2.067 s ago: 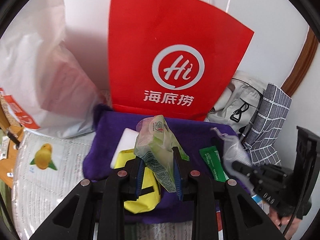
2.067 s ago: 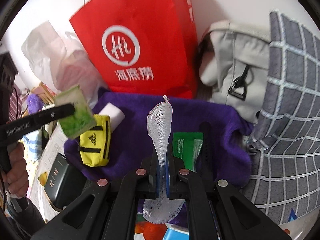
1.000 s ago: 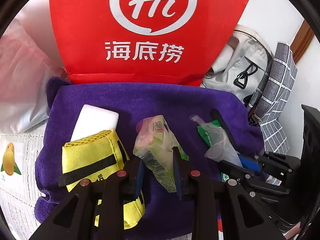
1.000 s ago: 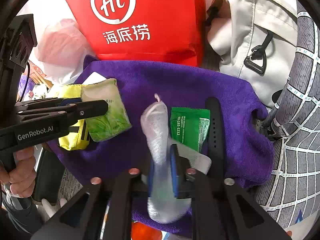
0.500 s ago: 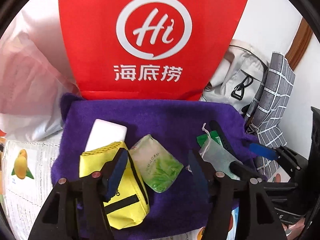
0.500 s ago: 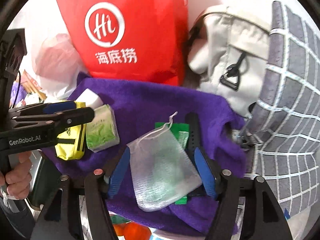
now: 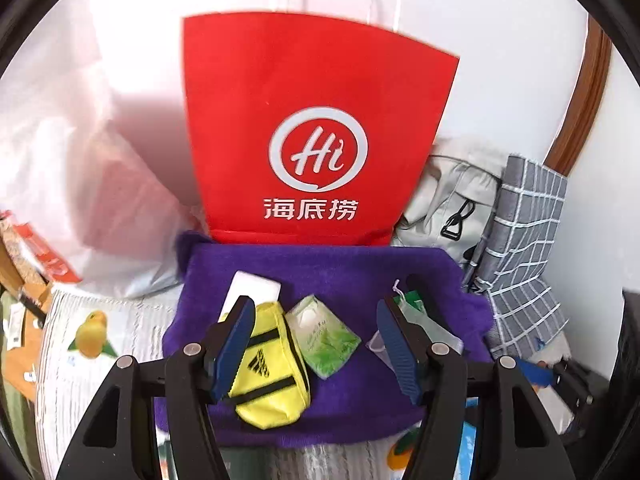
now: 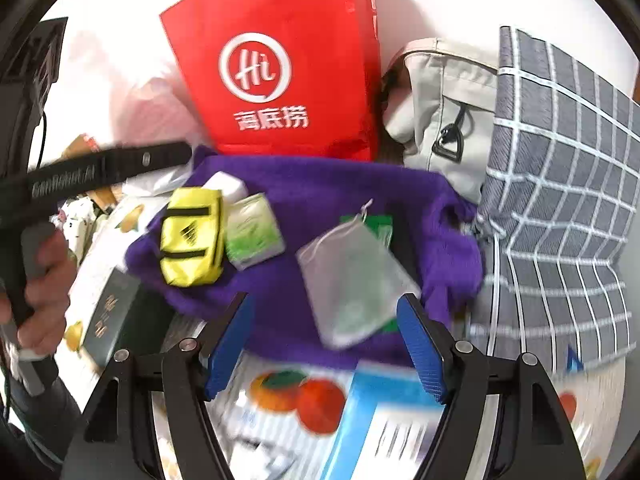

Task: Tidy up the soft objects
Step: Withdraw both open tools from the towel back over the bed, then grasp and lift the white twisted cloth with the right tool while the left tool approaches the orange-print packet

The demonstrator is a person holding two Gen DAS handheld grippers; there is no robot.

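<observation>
A purple towel [image 7: 332, 268] [image 8: 328, 188] lies spread in front of a red paper bag [image 7: 316, 132]. On it lie a yellow pouch [image 7: 272, 376] [image 8: 192, 236], a green tissue pack [image 7: 326, 336] [image 8: 252, 232], a white block [image 7: 252, 290], a white mesh bag [image 8: 352, 276] [image 7: 424, 328] and a green sachet [image 8: 380, 224] under the mesh bag. My left gripper [image 7: 316, 344] is open and empty above the pouch and tissue pack. My right gripper [image 8: 324, 344] is open and empty, just short of the mesh bag.
A grey backpack [image 8: 448, 104] and a grey checked cloth [image 8: 560, 200] stand to the right. White plastic bags [image 7: 80, 184] sit left of the red bag. Fruit-printed boxes [image 8: 296, 396] lie in front, with a dark box [image 8: 108, 312] at the left.
Both grippers opened: the left let the tissue pack go onto the towel, the right let the mesh bag go. Both have since drawn back from the towel.
</observation>
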